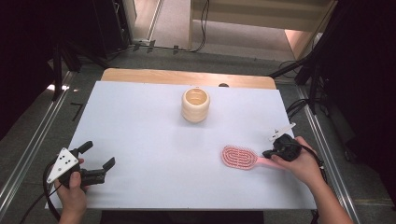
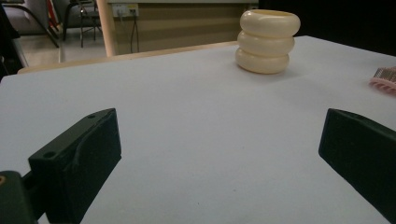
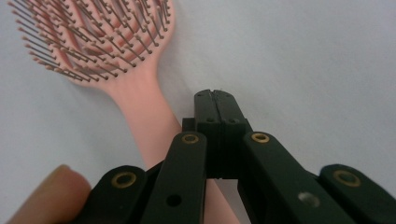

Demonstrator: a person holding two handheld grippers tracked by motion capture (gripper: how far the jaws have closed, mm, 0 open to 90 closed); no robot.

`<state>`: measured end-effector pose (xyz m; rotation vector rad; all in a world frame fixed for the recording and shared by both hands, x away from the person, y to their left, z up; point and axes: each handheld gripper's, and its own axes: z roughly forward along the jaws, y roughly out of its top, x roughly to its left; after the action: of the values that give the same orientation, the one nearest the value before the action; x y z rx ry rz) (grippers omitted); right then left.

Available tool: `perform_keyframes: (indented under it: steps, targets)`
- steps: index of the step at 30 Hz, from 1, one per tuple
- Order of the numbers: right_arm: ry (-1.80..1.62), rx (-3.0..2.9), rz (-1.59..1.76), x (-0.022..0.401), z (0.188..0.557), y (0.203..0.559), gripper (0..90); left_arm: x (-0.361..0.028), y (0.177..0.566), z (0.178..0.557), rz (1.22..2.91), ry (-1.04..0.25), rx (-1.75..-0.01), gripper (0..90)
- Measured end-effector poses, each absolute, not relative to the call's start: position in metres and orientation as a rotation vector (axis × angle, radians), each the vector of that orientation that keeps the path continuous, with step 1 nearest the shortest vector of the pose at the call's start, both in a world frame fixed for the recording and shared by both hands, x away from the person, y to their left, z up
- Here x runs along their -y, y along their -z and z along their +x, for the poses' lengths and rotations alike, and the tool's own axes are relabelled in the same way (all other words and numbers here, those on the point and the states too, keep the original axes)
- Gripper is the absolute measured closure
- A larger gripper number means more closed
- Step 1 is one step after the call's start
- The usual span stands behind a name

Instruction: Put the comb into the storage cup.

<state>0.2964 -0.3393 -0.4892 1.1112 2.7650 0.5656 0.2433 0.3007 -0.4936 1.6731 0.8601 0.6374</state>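
A pink hairbrush (image 1: pixel 239 157) lies bristles up on the white table sheet (image 1: pixel 140 126), right of centre. Its handle points toward my right gripper (image 1: pixel 267 153). In the right gripper view the jaws of that gripper (image 3: pixel 215 100) are pressed together with nothing between them, hovering just over the brush handle (image 3: pixel 144 116) a little to its right. My left gripper (image 1: pixel 99 154) rests at the front left with its jaws wide apart, nothing between them (image 2: pixel 219 140). A cream ribbed cup (image 1: pixel 195 104) stands upright at the back centre.
The cup (image 2: pixel 267 42) is far ahead of the left jaws, and the brush edge (image 2: pixel 385 77) shows at the right. A wooden table edge (image 1: pixel 187 77) runs behind the sheet. Dark stands and cables surround the table.
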Motion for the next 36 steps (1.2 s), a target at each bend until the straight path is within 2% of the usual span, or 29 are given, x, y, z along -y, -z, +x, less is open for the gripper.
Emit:
perform_keyframes:
  steps: [1,3,4,16,24,25,26,27,29,31,36]
  targets:
    - [-0.566,-2.755,1.101,0.34,0.296,0.488,86.4,-0.301,0.494,0.243,1.674,-0.638,-0.86,0.0]
    - [-0.593,-2.726,1.05,0.342,0.294,0.48,77.6,-0.301,0.494,0.243,1.678,-0.639,-0.858,0.0]
    - [-0.593,-2.726,1.05,0.342,0.294,0.48,77.6,-0.3,0.494,0.243,1.679,-0.639,-0.859,0.0]
    - [-0.535,-2.825,0.835,0.328,0.293,0.465,28.4,-0.301,0.494,0.243,1.675,-0.637,-0.858,0.0]
    - [-0.402,-2.887,0.774,0.316,0.292,0.475,26.1,-0.301,0.493,0.243,1.676,-0.637,-0.857,0.0]
    - [-0.38,-2.908,0.782,0.315,0.293,0.477,32.1,-0.301,0.493,0.243,1.676,-0.637,-0.857,0.0]
    - [-0.38,-2.908,0.782,0.315,0.293,0.477,32.1,-0.301,0.493,0.243,1.676,-0.637,-0.857,0.0]
    - [-0.361,-2.923,0.783,0.313,0.294,0.479,39.2,-0.301,0.493,0.243,1.676,-0.637,-0.856,0.0]
    - [-0.37,-2.932,0.769,0.313,0.295,0.48,41.3,-0.301,0.493,0.243,1.676,-0.637,-0.857,0.0]
    - [-0.379,-2.97,0.756,0.311,0.296,0.481,48.3,-0.301,0.493,0.243,1.676,-0.637,-0.856,0.0]
    - [-0.334,-2.987,0.728,0.307,0.297,0.484,53.8,-0.301,0.493,0.243,1.676,-0.637,-0.855,0.0]
